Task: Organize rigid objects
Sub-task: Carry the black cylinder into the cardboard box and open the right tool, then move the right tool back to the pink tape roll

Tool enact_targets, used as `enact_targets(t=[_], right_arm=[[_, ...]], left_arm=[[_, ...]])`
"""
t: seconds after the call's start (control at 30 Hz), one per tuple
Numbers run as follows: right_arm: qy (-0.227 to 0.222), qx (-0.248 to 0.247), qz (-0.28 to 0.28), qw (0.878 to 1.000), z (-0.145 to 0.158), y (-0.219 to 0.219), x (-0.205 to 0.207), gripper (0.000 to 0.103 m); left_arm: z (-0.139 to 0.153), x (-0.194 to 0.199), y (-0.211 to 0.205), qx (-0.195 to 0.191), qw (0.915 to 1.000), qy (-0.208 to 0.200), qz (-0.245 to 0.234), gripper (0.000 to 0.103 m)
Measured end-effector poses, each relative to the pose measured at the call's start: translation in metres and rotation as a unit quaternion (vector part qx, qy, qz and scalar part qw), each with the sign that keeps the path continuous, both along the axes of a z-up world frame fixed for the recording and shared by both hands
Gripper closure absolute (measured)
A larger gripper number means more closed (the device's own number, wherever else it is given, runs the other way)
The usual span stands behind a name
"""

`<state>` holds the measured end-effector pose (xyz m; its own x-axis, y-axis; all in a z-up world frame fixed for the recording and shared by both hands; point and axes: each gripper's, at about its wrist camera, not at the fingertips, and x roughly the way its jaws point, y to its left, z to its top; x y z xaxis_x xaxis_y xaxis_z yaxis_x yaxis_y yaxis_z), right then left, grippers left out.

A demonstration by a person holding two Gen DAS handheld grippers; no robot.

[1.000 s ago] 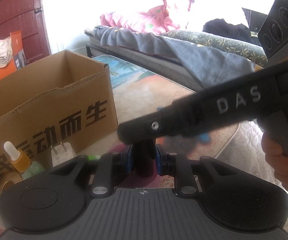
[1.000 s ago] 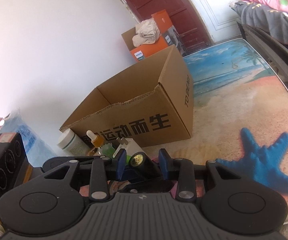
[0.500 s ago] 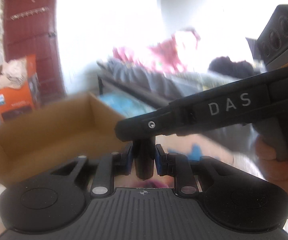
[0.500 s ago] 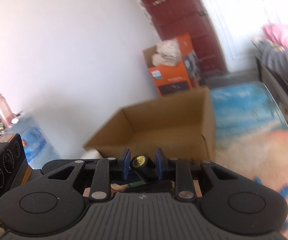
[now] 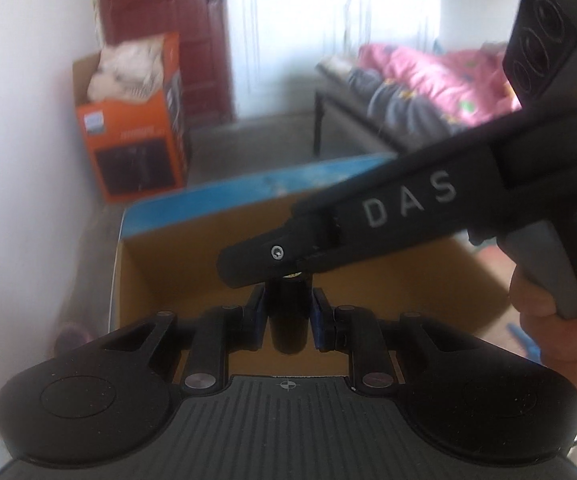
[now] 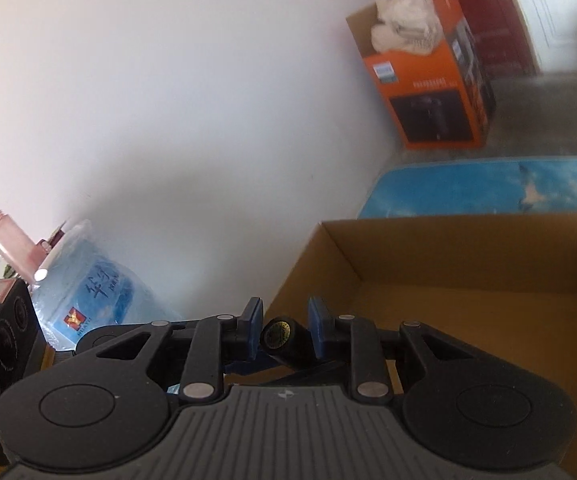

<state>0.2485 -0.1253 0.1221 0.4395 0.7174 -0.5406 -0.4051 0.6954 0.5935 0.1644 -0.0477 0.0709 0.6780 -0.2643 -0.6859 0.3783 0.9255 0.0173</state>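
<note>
A small black cylinder with a gold end cap (image 6: 281, 340) sits pinched between the blue pads of both the left claw (image 5: 288, 316) and right claw (image 6: 282, 332), above the open, smooth brown cardboard box (image 6: 468, 264) on the beach-print bench (image 6: 488, 188).

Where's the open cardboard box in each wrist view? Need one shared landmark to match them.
Left wrist: the cardboard box fills the centre, open, behind the left gripper and the black cylinder it grips.
Right wrist: the box is lower right, interior facing the camera, behind the right gripper.
Shared landmark: the orange carton on the floor by the white wall, beyond the box in both.
</note>
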Motion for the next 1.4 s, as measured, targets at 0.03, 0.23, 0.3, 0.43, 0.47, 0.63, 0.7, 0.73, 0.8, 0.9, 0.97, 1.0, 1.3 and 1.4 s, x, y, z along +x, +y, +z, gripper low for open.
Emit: enact_targets(t=[0.03,0.23,0.3,0.43,0.47,0.63,0.7,0.73,0.8,0.9,0.97,1.0,1.3,1.4], right_arm=[[0.026,0.0,0.002,1.0,-0.011,0.003,0.013,0.077],[0.152,-0.008,0.014,0.988,-0.069,0.023,0.067,0.077],[0.187,-0.011,0.018,0.982,-0.087,0.03,0.083,0.077],[0.215,-0.038,0.02,0.976,-0.11,0.046,0.11,0.078],[0.214,-0.043,0.019,0.976,-0.113,0.049,0.114,0.078],[0.199,-0.039,0.005,0.979,-0.111,0.054,0.129,0.077],[0.188,-0.034,0.0,0.982,-0.103,0.047,0.126,0.077],[0.182,-0.032,-0.003,0.983,-0.099,0.041,0.123,0.077],[0.171,-0.023,-0.006,0.985,-0.087,0.03,0.113,0.077],[0.151,-0.012,-0.007,0.988,-0.067,0.008,0.094,0.077],[0.135,-0.005,-0.005,0.991,-0.051,-0.001,0.077,0.076],[0.128,-0.003,0.0,0.992,-0.044,-0.006,0.069,0.076],[0.086,-0.126,0.076,0.985,-0.032,0.029,0.026,0.049],[0.07,-0.162,0.097,0.98,-0.038,0.051,0.023,0.049]], left_arm=[[-0.009,0.01,0.001,0.001,0.9998,0.019,0.004,0.082],[-0.036,0.043,0.015,0.023,0.997,0.071,0.02,0.081],[-0.037,0.045,0.021,0.018,0.9967,0.077,0.018,0.08],[-0.035,0.048,0.036,0.008,0.9968,0.075,0.027,0.078],[-0.034,0.047,0.038,0.006,0.9969,0.073,0.03,0.077],[-0.025,0.032,0.052,-0.021,0.9971,0.05,0.052,0.071],[-0.018,0.023,0.055,-0.033,0.9971,0.036,0.058,0.066],[-0.015,0.019,0.057,-0.04,0.997,0.028,0.06,0.065],[-0.007,0.01,0.06,-0.053,0.9966,0.014,0.061,0.063],[0.005,-0.008,0.064,-0.068,0.9959,-0.009,0.059,0.061],[0.013,-0.02,0.062,-0.073,0.9955,-0.026,0.054,0.058],[0.017,-0.027,0.061,-0.074,0.9953,-0.034,0.052,0.056],[0.028,-0.051,0.058,-0.056,0.9941,-0.061,0.07,0.055],[0.025,-0.048,0.073,-0.053,0.9927,-0.062,0.088,0.054]])
